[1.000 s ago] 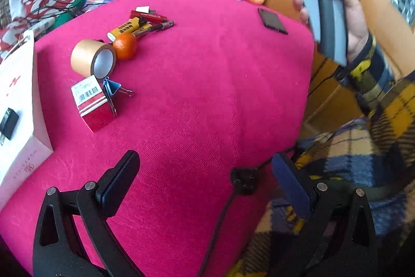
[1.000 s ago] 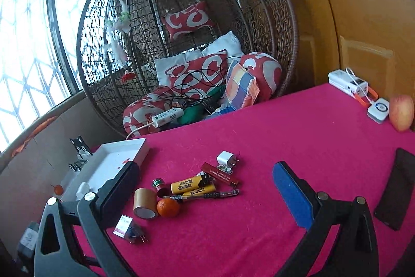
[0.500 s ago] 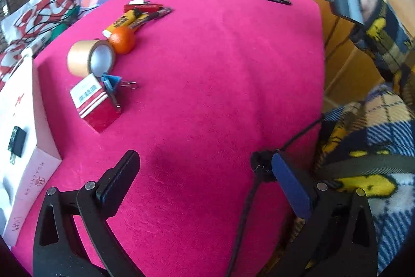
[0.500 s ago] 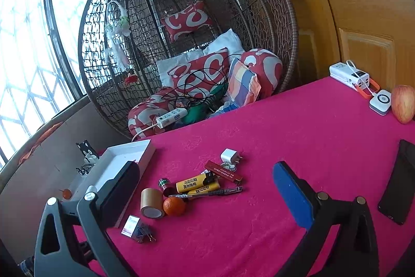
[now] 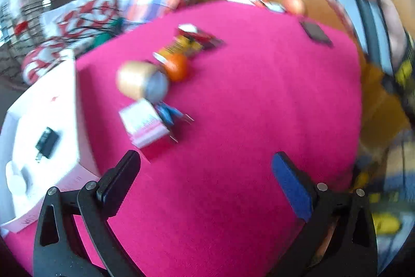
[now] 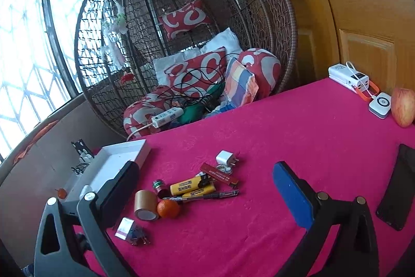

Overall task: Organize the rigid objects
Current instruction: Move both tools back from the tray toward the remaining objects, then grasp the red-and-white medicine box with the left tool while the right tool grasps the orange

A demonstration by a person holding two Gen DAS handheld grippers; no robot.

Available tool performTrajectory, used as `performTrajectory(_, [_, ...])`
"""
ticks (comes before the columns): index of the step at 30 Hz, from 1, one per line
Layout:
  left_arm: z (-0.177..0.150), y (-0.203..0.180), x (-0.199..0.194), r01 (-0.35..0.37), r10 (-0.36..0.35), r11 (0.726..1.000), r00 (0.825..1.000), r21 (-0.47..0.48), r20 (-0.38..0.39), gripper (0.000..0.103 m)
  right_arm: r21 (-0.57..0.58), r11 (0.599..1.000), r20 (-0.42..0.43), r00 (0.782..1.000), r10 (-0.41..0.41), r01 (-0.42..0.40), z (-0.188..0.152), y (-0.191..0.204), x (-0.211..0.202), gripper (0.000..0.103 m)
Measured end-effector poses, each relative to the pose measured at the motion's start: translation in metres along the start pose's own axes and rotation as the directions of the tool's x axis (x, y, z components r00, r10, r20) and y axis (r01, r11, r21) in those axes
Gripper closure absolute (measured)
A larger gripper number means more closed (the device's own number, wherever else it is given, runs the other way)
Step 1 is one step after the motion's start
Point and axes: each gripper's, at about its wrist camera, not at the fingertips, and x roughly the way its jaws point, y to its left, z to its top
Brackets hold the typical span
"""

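Left wrist view, blurred: left gripper (image 5: 205, 173) hangs empty w/ fingers spread over pink table (image 5: 259, 108), near tape roll (image 5: 141, 81), orange (image 5: 176, 66) and white box (image 5: 46, 121) at table's left edge. Right wrist view: right gripper (image 6: 205, 188) also spread wide, empty, raised above table; tape roll, orange, pen (image 6: 207, 196) and charger plug (image 6: 225, 157) clustered between its fingers, phone (image 6: 399, 186) at right.

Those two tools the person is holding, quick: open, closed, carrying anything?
Left tool: open, holding nothing, above the pink table.
Right tool: open, holding nothing.
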Motion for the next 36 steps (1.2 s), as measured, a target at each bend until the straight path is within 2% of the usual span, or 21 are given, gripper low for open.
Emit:
performTrajectory(2, [0.009,0.012,0.003,-0.049,0.05,0.997,0.999,-0.062,0.02,0.0,-0.005,1.0,-0.019,1.0,-0.017,0.017,-0.001,-0.002,0.01,0.0])
performTrajectory(5, [0.018,0.028,0.016,-0.13,0.13,0.983,0.991,-0.131,-0.009,0.002,-0.039,0.997,-0.056,0.996,-0.063,0.061,-0.007,-0.003,0.029,0.0])
performTrajectory(9, [0.02,0.038,0.031,-0.195,0.187,0.967,0.981,-0.164,-0.06,0.013,-0.081,0.991,-0.122,0.986,-0.117,0.108,-0.016,-0.005,0.054,0.0])
performTrajectory(11, [0.014,0.044,0.029,-0.191,0.181,0.965,0.981,-0.18,-0.072,0.022,-0.091,0.991,-0.148,0.983,-0.112,0.099,-0.021,-0.004,0.059,0.0])
performTrajectory(14, [0.011,0.05,0.029,-0.195,0.181,0.96,0.98,-0.2,-0.086,0.023,-0.094,0.993,-0.167,0.982,-0.092,0.077,-0.026,-0.004,0.061,0.0])
performTrajectory(16, [0.01,0.051,0.035,-0.208,0.19,0.96,0.976,-0.188,-0.109,0.029,-0.091,0.994,-0.175,0.981,-0.081,0.065,-0.027,-0.004,0.061,0.0])
performTrajectory(18, [0.01,0.051,0.042,-0.229,0.208,0.958,0.969,-0.171,-0.135,0.038,-0.088,0.994,-0.177,0.981,-0.073,0.058,-0.027,-0.003,0.062,0.0])
performTrajectory(19, [0.01,0.051,0.044,-0.223,0.201,0.959,0.97,-0.173,-0.139,0.042,-0.091,0.994,-0.176,0.982,-0.072,0.057,-0.026,-0.002,0.062,0.0])
performTrajectory(21, [0.014,0.05,0.051,-0.195,0.169,0.963,0.975,-0.186,-0.145,0.056,-0.097,0.994,-0.175,0.982,-0.073,0.056,-0.027,-0.001,0.062,0.0])
performTrajectory(23, [0.016,0.044,0.057,-0.169,0.145,0.97,0.979,-0.174,-0.142,0.061,-0.098,0.994,-0.182,0.981,-0.071,0.054,-0.028,0.0,0.063,0.0])
performTrajectory(25, [0.019,0.036,0.057,-0.16,0.14,0.975,0.981,-0.154,-0.131,0.07,-0.099,0.994,-0.189,0.98,-0.07,0.051,-0.029,0.001,0.065,0.001])
performTrajectory(26, [0.019,0.033,0.056,-0.141,0.122,0.978,0.984,-0.156,-0.127,0.07,-0.103,0.994,-0.195,0.979,-0.066,0.046,-0.031,0.002,0.066,0.002])
performTrajectory(28, [0.017,0.03,0.054,-0.133,0.113,0.979,0.985,-0.157,-0.127,0.07,-0.126,0.992,-0.213,0.976,-0.053,0.027,-0.035,0.01,0.07,0.011])
performTrajectory(30, [0.013,0.03,0.05,-0.135,0.115,0.977,0.985,-0.166,-0.127,0.07,-0.175,0.985,-0.239,0.97,-0.043,0.001,-0.041,0.023,0.076,0.031])
performTrajectory(33, [0.006,0.031,0.042,-0.131,0.106,0.971,0.986,-0.201,-0.128,0.07,-0.229,0.972,-0.284,0.959,-0.016,-0.051,-0.051,0.045,0.091,0.037])
performTrajectory(36, [0.0,0.034,0.036,-0.131,0.103,0.966,0.986,-0.223,-0.134,0.07,-0.266,0.958,-0.346,0.938,0.011,-0.109,-0.063,0.067,0.112,0.044])
